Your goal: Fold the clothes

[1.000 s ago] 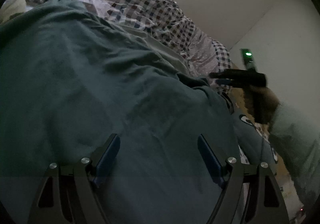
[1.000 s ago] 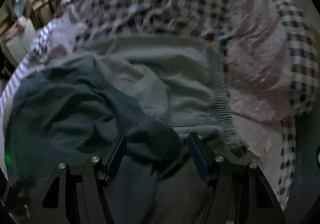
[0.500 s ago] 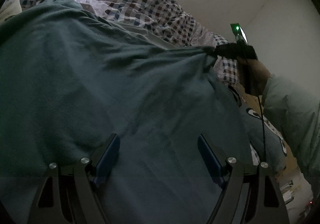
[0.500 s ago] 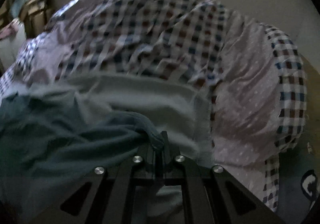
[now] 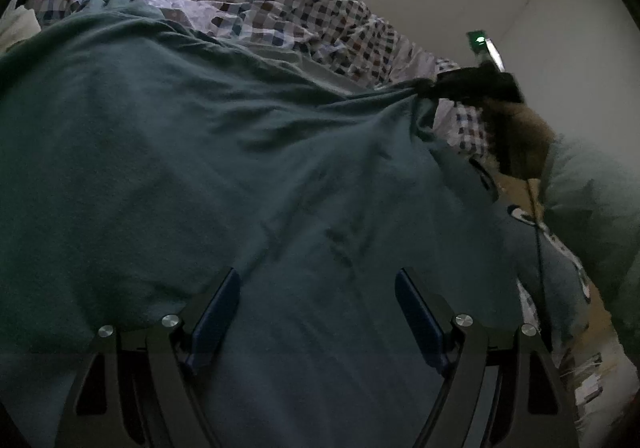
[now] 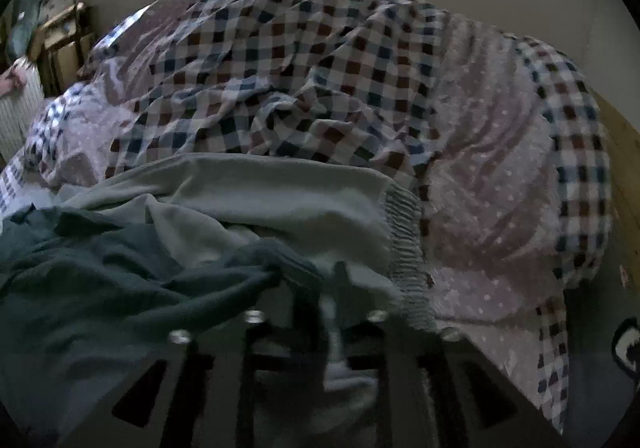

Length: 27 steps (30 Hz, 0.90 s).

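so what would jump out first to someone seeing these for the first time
A big dark teal garment fills the left wrist view, one corner pulled up at the right gripper, whose jaws are opening. Behind it lies a rumpled checked quilt, with a pale grey garment in front.

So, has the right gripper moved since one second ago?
Yes. In the left wrist view the right gripper has risen toward the checked quilt, lifting the green cloth.

The right gripper point(image 6: 320, 288) is smeared by motion blur, its jaws opening, so whether they still press the dark teal cotton garment point(image 6: 120, 288) cannot be told. That garment runs off the left wrist view's lower edge and hides the bed under it. The pale grey ribbed-hem garment point(image 6: 280, 200) is partly buried beneath the teal one.
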Available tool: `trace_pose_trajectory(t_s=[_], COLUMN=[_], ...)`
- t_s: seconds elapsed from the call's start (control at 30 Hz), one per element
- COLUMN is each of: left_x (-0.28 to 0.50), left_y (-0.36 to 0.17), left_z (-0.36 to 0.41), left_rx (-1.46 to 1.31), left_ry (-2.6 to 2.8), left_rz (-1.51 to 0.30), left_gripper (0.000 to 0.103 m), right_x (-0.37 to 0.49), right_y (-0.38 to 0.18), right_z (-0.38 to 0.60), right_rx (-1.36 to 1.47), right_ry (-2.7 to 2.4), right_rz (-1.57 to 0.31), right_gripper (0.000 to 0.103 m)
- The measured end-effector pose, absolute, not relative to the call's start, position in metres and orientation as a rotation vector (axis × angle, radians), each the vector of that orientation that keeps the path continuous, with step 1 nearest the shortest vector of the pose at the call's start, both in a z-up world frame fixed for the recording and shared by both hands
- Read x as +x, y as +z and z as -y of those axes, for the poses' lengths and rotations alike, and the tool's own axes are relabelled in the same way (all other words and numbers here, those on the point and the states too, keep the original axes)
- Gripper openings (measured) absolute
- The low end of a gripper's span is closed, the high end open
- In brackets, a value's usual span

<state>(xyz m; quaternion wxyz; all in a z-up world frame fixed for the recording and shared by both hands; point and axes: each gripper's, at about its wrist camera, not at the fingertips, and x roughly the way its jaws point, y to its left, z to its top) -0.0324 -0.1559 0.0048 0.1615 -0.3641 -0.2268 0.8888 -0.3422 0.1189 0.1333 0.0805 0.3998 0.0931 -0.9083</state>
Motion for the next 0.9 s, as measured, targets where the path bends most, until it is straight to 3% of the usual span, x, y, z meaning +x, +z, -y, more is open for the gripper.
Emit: trace_pose_trajectory(t_s=[0.23,0.4,0.5,0.6,0.9], left_x=[-0.037,-0.034,-0.028,-0.017,0.055], left_y=[0.009,0.016,0.027,0.040,0.064], left_z=[0.149,0.143,0.137,0.119,0.012], left_rx=[-1.072,-1.076,-1.038,-0.982,-0.838], left_ry=[2.554,2.576,2.589,2.583,2.434], left_rz=[0.605,0.575,0.545,0.478,0.079], left_gripper=[0.083,0.083,0.083,0.083,0.083], right_x=[-0.254,-0.157,-0.089,-0.022,0.137], right_y=[0.170,0.181,0.175,0.159,0.107], right_z=[-0.158,-0.193,-0.212,-0.220,-0.272], right_rx=[1.084,1.035,1.004,0.992,0.958], right_ry=[-2.760,-2.793,-2.803,-2.855,-2.985], right_rz=[-0.112,0.040,0.168,0.176,0.483], right_gripper=[0.059,0.065,0.066,0.066,0.066])
